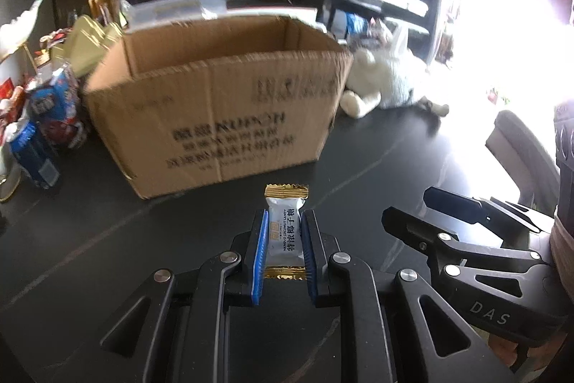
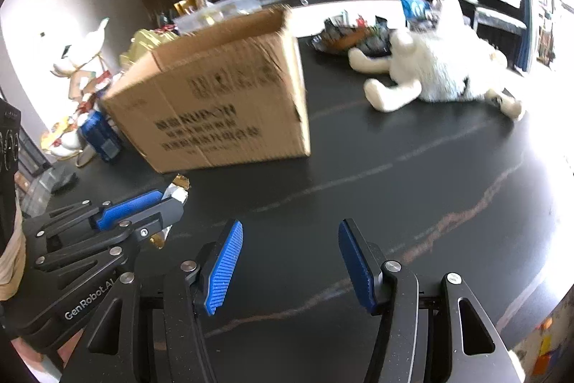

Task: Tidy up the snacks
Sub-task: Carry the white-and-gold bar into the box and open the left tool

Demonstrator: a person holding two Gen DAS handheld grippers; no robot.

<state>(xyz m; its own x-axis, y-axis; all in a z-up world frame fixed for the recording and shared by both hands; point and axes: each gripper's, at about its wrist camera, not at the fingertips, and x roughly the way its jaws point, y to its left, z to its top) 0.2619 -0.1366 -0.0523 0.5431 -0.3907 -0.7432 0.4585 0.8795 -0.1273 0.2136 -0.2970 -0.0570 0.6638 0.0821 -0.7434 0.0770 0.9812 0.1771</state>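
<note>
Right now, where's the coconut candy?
Coconut candy is clamped in the left gripper, held just before the cardboard box; right gripper is open and empty.

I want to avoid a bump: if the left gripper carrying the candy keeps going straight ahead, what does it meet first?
Probably the near wall of the cardboard box, which stands right ahead of the left gripper and its candy; only bare table lies between.

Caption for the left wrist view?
Left gripper holds a coconut candy before an open cardboard box.
</note>
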